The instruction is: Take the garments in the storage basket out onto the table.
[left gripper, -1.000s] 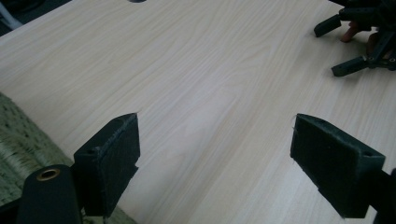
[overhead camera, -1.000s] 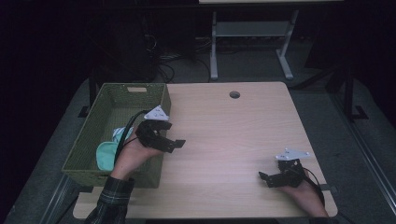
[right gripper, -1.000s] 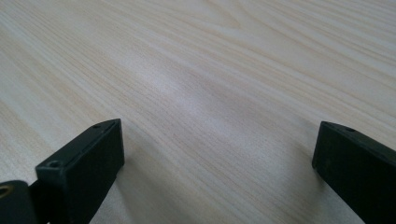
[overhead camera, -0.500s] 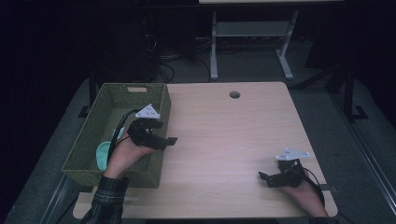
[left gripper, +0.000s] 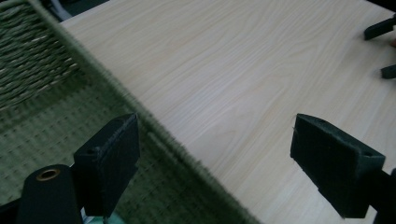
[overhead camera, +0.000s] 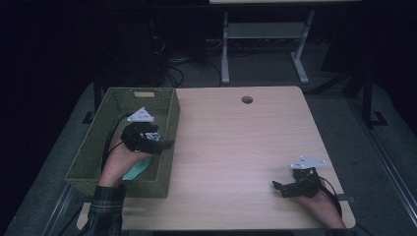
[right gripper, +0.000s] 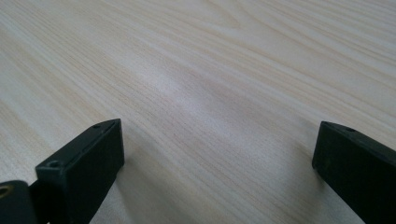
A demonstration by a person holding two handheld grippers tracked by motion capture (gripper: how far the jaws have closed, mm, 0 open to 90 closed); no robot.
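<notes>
Left tool point(overhead camera: 164, 143) over green basket point(overhead camera: 93, 147) rim; jaws wide, empty.
Teal item point(overhead camera: 135, 169) lies beneath the hand; right tool point(overhead camera: 278, 187) wide, resting on bare surface point(overhead camera: 236, 147), well apart.

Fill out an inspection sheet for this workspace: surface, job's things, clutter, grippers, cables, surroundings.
Surface: light wooden table, round hole near the far edge.
Job's things: green woven basket at the table's left side; teal object inside, partly hidden.
Clutter: nothing seen.
Grippers: left gripper open over the basket's right rim; right gripper open, low at the table's near right.
Cables: black cable trailing from the left gripper into the basket.
Surroundings: dark floor, metal stand behind.
</notes>
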